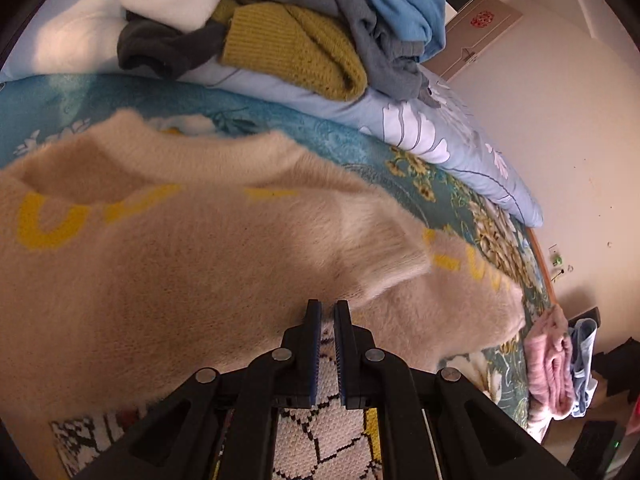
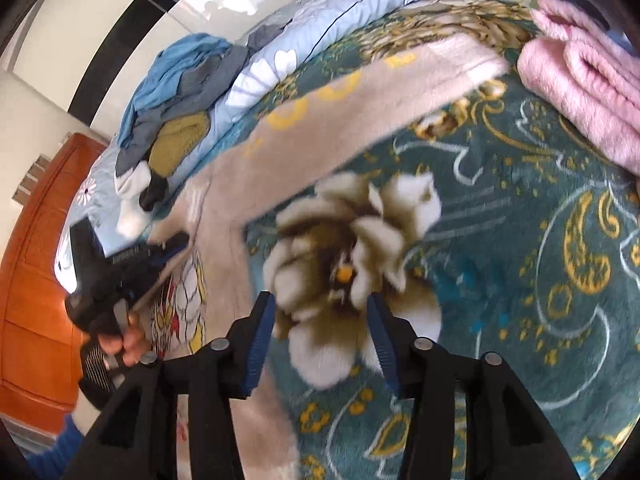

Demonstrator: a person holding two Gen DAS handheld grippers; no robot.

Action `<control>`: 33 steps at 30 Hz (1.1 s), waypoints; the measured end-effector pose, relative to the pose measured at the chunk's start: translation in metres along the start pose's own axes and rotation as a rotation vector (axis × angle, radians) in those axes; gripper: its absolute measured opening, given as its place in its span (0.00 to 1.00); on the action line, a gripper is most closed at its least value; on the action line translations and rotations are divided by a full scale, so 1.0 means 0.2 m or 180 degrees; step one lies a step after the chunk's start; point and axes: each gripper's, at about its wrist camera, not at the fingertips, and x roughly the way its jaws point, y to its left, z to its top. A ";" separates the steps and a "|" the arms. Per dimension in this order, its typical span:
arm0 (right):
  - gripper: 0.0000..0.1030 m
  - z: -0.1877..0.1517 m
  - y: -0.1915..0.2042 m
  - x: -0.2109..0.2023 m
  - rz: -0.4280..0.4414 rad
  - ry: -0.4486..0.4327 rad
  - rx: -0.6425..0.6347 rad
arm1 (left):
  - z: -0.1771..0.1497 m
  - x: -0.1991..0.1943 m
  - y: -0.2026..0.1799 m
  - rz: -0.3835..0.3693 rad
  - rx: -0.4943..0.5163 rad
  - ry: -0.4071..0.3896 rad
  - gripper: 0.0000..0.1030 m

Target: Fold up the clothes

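A fuzzy beige sweater (image 1: 192, 264) with yellow letters lies spread on the teal floral blanket (image 1: 340, 144). My left gripper (image 1: 327, 307) is shut on the sweater's edge near a folded-over sleeve. In the right wrist view the same sweater (image 2: 332, 120) stretches across the blanket (image 2: 500, 248), one sleeve reaching toward the upper right. The left gripper (image 2: 176, 246) shows there at the left, clamped on the fabric and lifting its edge. My right gripper (image 2: 320, 304) is open and empty, above the blanket's big white flower, just right of the sweater.
A pile of unfolded clothes (image 1: 288, 24), mustard, grey, blue and white, sits on a light-blue quilt (image 1: 448, 136) at the back. A folded pink garment (image 2: 584, 92) lies at the bed's edge. An orange wooden headboard (image 2: 36, 264) stands at the left.
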 end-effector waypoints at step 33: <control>0.10 0.66 0.55 -0.03 -0.0145 -0.1183 -0.0576 | -0.14 -0.58 0.54 0.0415 -0.0560 -0.0348 0.22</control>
